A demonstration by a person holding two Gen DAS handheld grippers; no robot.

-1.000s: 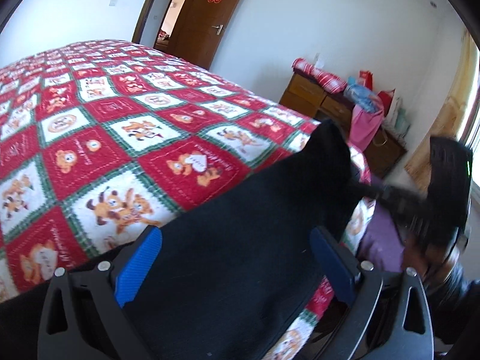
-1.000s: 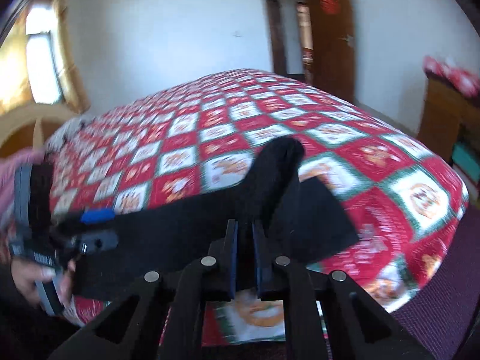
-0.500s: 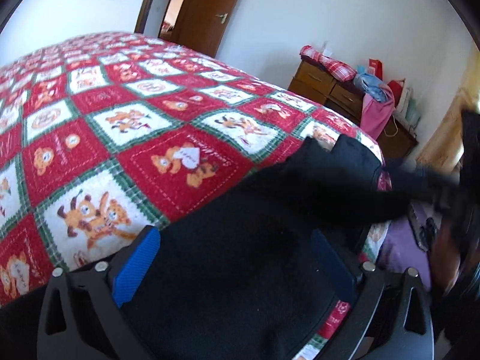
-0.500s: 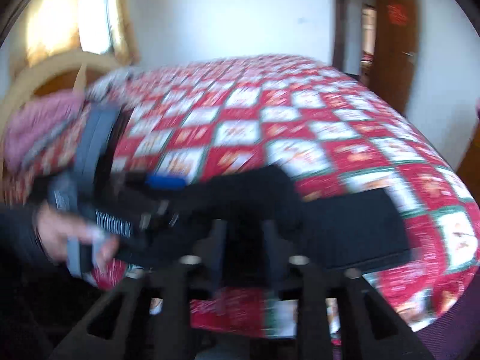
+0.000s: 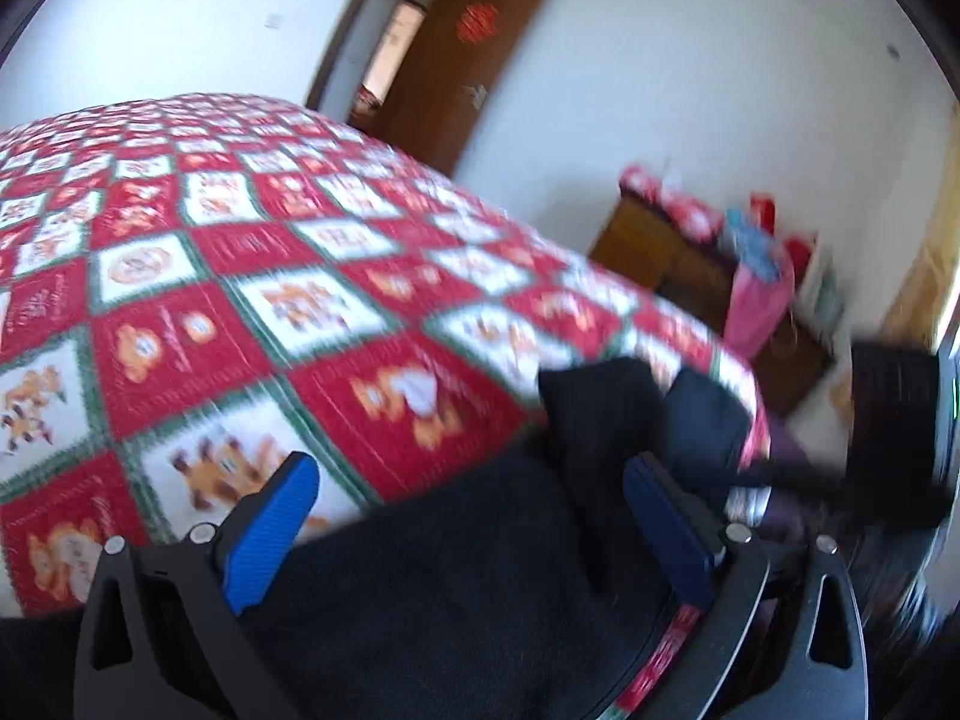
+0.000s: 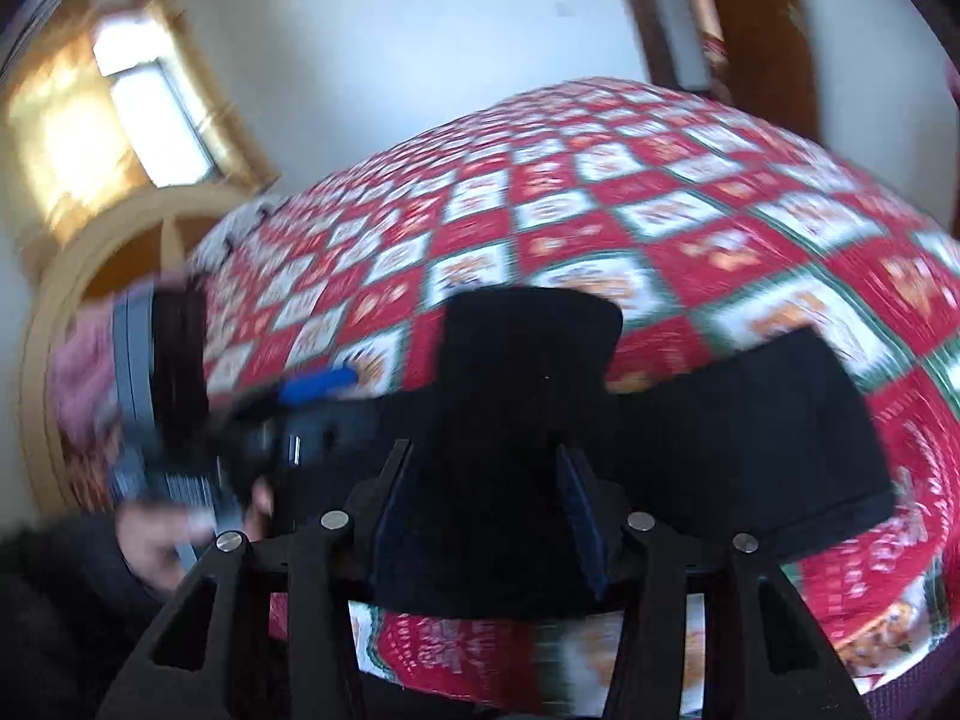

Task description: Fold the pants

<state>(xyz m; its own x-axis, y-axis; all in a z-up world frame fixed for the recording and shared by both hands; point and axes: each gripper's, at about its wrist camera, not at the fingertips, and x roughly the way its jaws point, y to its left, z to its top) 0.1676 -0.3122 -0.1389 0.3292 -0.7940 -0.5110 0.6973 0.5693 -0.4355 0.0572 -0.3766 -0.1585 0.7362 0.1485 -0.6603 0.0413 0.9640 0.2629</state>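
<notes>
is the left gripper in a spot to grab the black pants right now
Probably yes. The left gripper has its jaws spread wide, and the black pants already lie between its blue pads on the quilt. Nothing sits between them, though blur hides whether they touch.

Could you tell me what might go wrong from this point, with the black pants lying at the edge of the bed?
1. The black pants lie along the bed edge, so I think they could slide off the side.
2. Both the left gripper and the right gripper have open jaws, so neither seems to be pinching the cloth, and a raised fold might sag or fall open.
3. Both views are motion-blurred, so the next grasp could miss.
</notes>
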